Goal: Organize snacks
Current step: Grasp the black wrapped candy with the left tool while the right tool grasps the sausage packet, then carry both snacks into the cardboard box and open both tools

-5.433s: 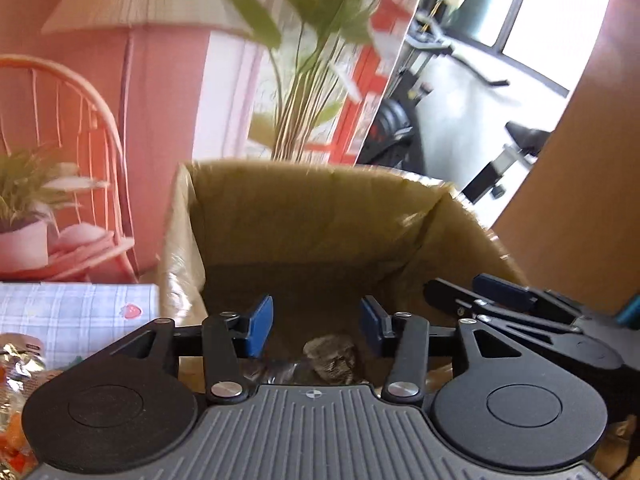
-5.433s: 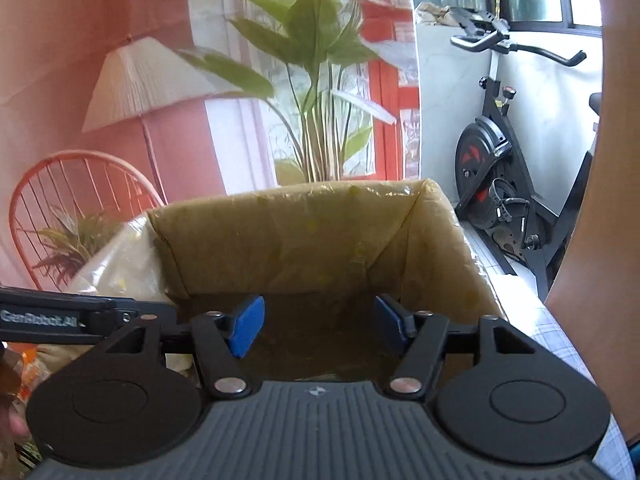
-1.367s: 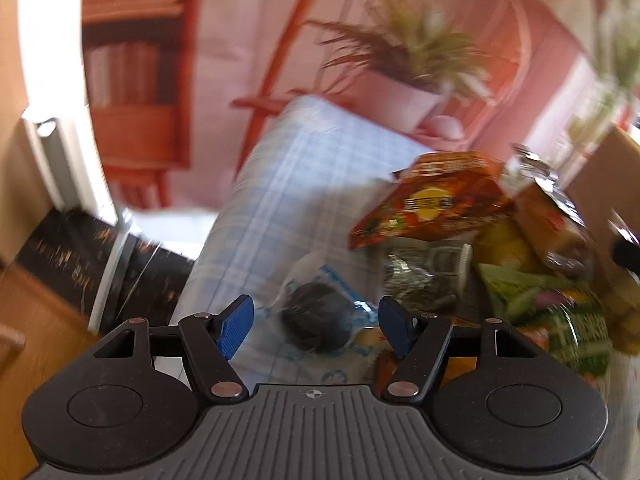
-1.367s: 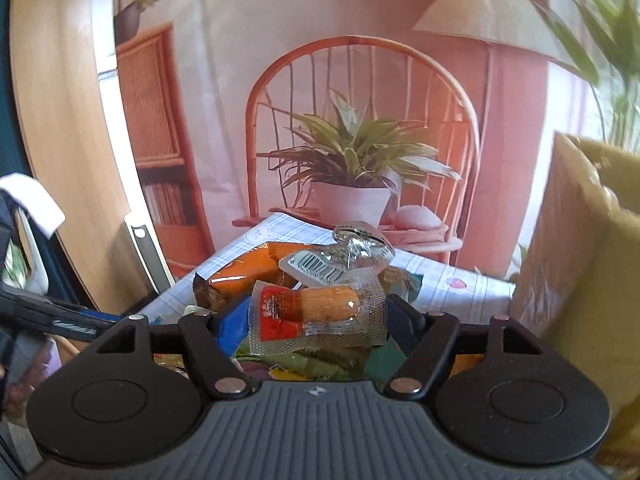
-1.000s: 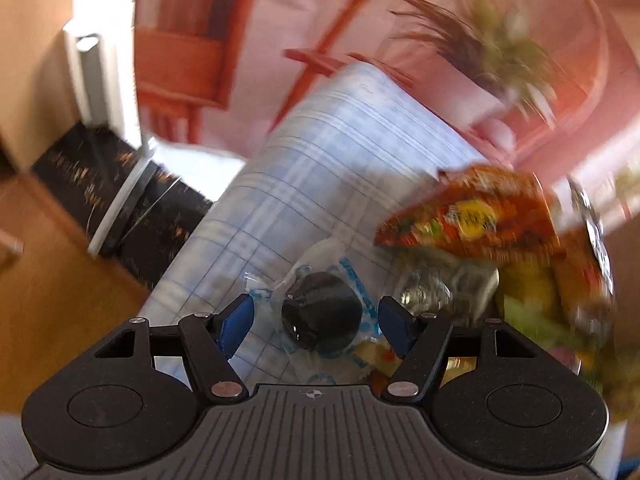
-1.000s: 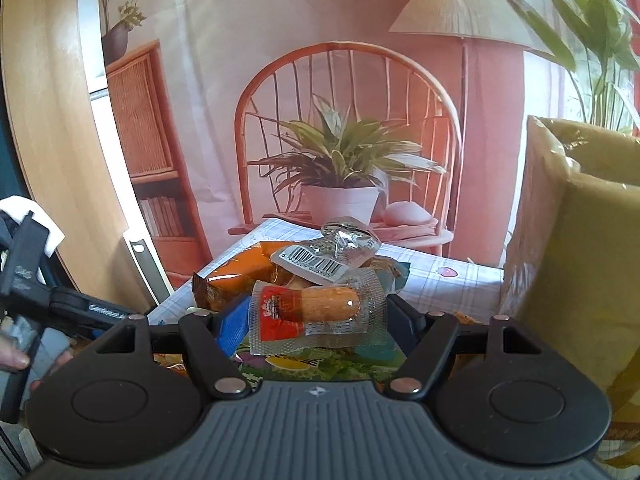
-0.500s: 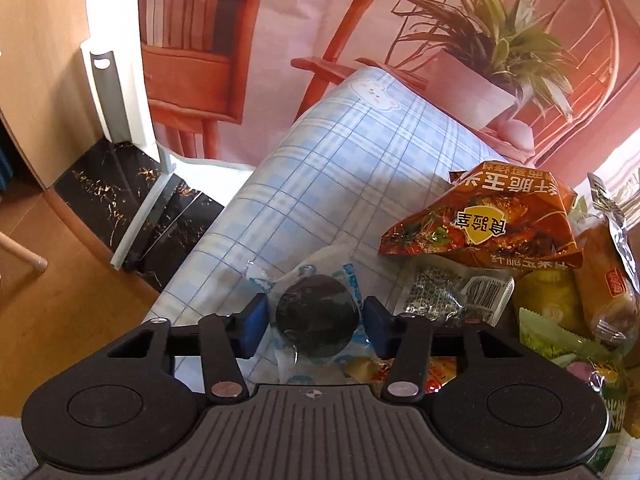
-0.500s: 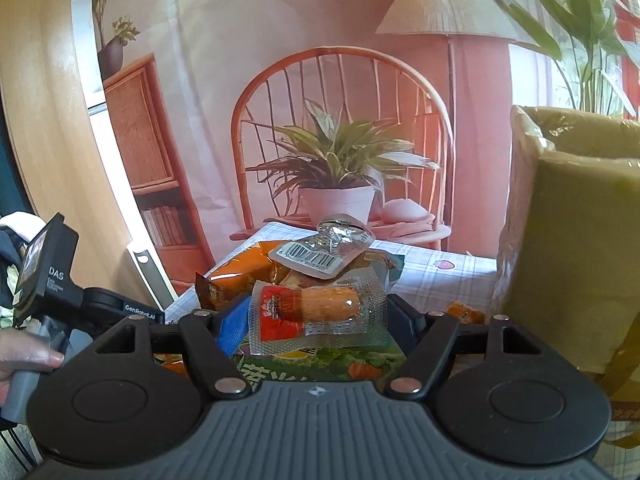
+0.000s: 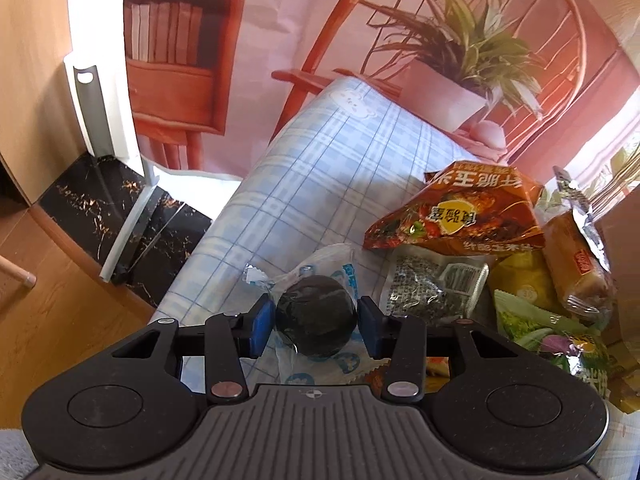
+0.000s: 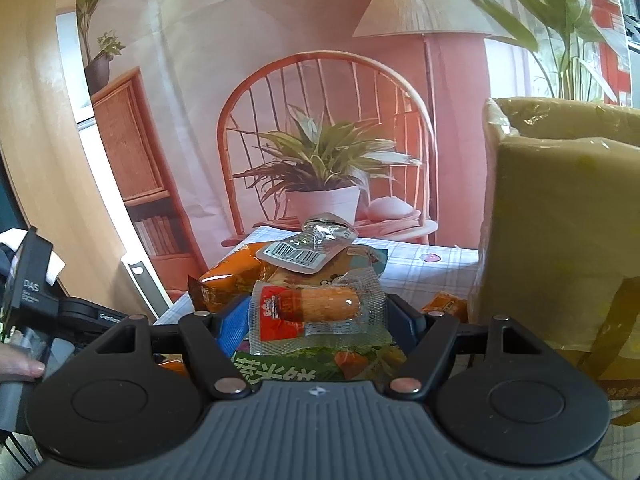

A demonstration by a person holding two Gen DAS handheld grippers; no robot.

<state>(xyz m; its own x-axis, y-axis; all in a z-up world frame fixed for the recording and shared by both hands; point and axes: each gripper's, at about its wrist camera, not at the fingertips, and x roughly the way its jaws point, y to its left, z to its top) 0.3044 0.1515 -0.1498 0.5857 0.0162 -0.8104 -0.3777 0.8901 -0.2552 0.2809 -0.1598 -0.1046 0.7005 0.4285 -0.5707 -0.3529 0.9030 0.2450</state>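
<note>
Your left gripper closing – pads touching the dark round snack, your right gripper clamped on a sausage packet, cardboard box beside.

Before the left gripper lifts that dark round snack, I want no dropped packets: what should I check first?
1. Dark round snack centred between left gripper pads: ok.
2. Left gripper fully clamped: not ok, closing.
3. Wrapper free of neighbouring grey packet: cannot tell.
4. Right gripper grip on sausage packet: ok.
5. Cardboard box open on top: ok.
6. Room inside the box: cannot tell.
</note>
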